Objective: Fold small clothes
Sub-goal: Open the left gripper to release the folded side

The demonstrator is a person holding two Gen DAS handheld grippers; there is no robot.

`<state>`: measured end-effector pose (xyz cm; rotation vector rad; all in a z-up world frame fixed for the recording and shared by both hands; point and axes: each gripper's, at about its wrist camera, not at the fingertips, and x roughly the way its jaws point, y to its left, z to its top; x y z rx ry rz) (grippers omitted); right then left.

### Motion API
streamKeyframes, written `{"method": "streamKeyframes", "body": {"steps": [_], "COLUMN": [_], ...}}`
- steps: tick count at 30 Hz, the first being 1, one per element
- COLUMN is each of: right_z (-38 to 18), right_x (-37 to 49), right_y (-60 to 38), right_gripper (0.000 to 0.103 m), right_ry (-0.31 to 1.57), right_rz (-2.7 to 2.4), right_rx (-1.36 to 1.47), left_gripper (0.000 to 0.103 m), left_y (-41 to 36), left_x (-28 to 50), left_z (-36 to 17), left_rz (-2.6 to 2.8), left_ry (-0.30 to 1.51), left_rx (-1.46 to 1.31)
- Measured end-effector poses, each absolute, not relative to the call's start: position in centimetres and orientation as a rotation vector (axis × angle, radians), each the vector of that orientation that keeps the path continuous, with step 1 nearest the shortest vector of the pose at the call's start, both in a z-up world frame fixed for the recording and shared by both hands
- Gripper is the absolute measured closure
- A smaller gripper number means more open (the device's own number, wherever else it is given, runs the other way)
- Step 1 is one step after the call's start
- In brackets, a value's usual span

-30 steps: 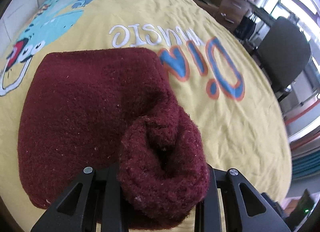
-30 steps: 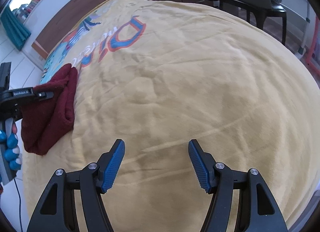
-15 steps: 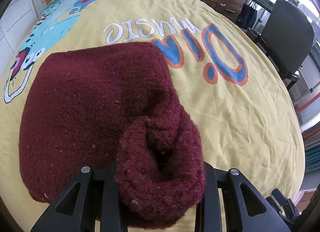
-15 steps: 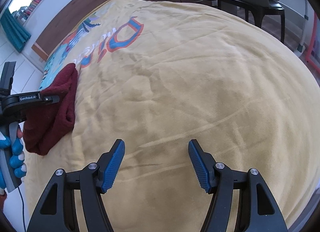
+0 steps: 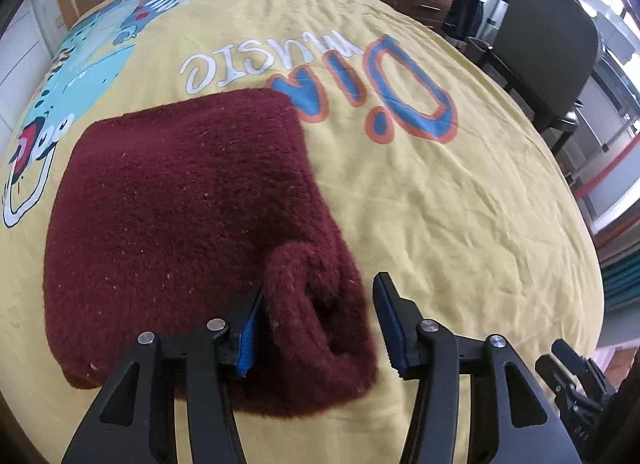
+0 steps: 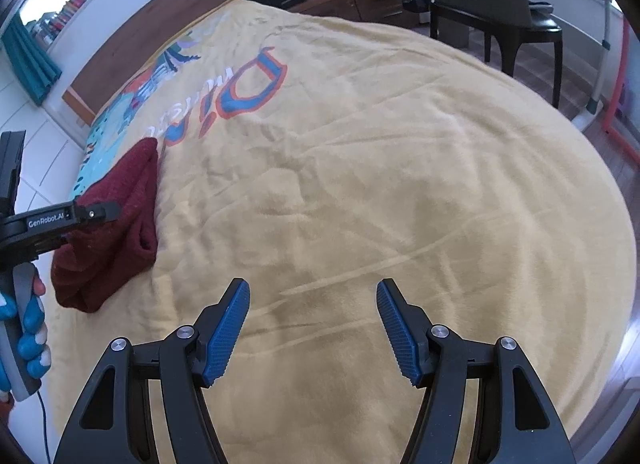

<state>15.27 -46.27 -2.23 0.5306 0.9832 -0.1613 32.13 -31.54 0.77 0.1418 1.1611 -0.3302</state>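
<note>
A dark maroon fuzzy knitted garment [image 5: 180, 199] lies on a yellow fleece blanket printed with blue-and-orange lettering and a cartoon figure [image 5: 440, 203], which covers a bed. From the left wrist view the garment is folded into a thick, roughly square pad with rounded corners; its nap is coarse and flecked with pale lint. Its far right corner touches the edge of the blue lettering. At the near right corner a loose fold stands up in a curled, tube-like roll.

The left gripper [image 5: 316, 320] sits at that corner with its jaws opening: the rolled fold is between them, the left blue pad against the wool, the right pad clear of it with yellow blanket showing in the gap. From the right wrist view the same gripper [image 6: 94, 213] reaches over the garment [image 6: 120, 232], held by a hand in a blue-and-white glove [image 6: 30, 328]; seen side-on, the cloth looks like several stacked layers, though the edge of the lens distorts it too much to count them.

The right gripper [image 6: 312, 328] hovers over bare blanket [image 6: 380, 183], well apart from the garment, its blue ribbed pads spread wide with nothing between them.
</note>
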Motion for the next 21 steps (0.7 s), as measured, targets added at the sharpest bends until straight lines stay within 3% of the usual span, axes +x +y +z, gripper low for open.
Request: {"method": "streamKeyframes", "body": {"steps": [21], "right_z": [4.1], "right_x": [12.0], "right_y": [-42.1], "right_gripper": [0.035], "right_ry": [0.927], "right_rz": [-0.151], "right_rx": [0.456], "left_gripper": [0.053], "left_y": [-26.8], "left_x": [24.8], "left_z": [5.5], "left_rz": [-0.452], "left_ry": [1.135], "left_rx": [0.080]}}
